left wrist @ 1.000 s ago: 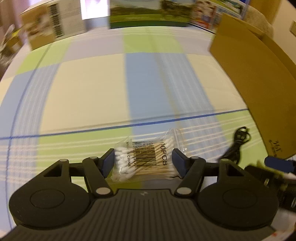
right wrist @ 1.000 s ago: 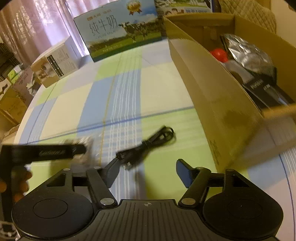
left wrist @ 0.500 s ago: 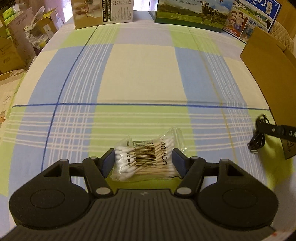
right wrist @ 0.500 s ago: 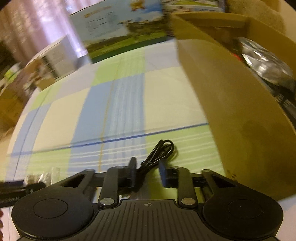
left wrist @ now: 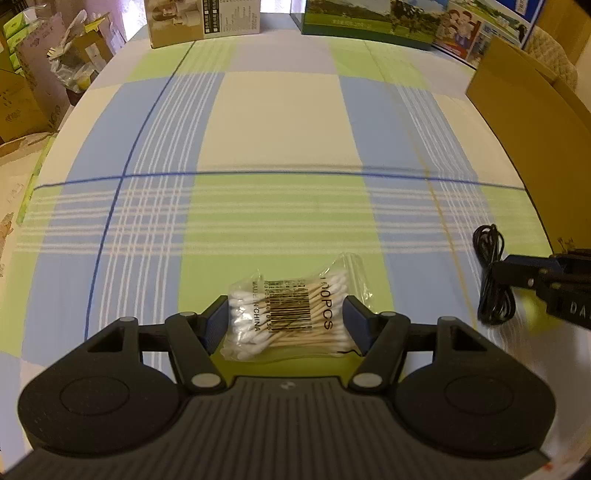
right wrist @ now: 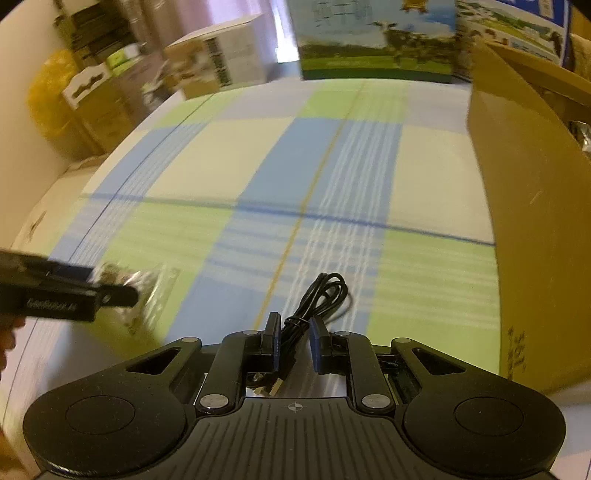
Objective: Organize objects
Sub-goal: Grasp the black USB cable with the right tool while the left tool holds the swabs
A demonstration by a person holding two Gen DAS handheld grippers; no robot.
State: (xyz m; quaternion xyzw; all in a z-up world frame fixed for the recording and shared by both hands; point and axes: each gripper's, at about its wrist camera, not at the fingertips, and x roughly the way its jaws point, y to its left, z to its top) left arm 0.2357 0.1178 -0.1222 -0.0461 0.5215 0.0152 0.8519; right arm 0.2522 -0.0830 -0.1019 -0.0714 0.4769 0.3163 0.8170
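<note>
While your left gripper [left wrist: 287,320] sits low over the tablecloth [left wrist: 273,122], its fingers [left wrist: 213,325] bracket the swab bag [left wrist: 291,321] on both short ends, pads touching the plastic, so you hold the bag crosswise with its barcode facing up. The bag's clear far corner sticks out past the right finger. It is at the near edge of the table, over a green square of the cloth.

Your right gripper [right wrist: 293,341] has its fingers [right wrist: 272,341] drawn narrow around the cable [right wrist: 317,299]. The black bundle runs between the pads; whether both pads press on it you cannot tell from the wrist view, since a small gap shows on the right side. The coiled loops lie just beyond the fingertips, and a gold plug end shows near the gripper body. From the left wrist view the same cable [left wrist: 493,280] hangs looped at the right, by the tip of your right gripper.

To the right stands the open cardboard box [right wrist: 532,206], its brown wall close beside the cable. At the far edge of the table are a milk carton box [right wrist: 376,40] and a smaller printed box [left wrist: 201,20]. The right wrist view is blurred.
</note>
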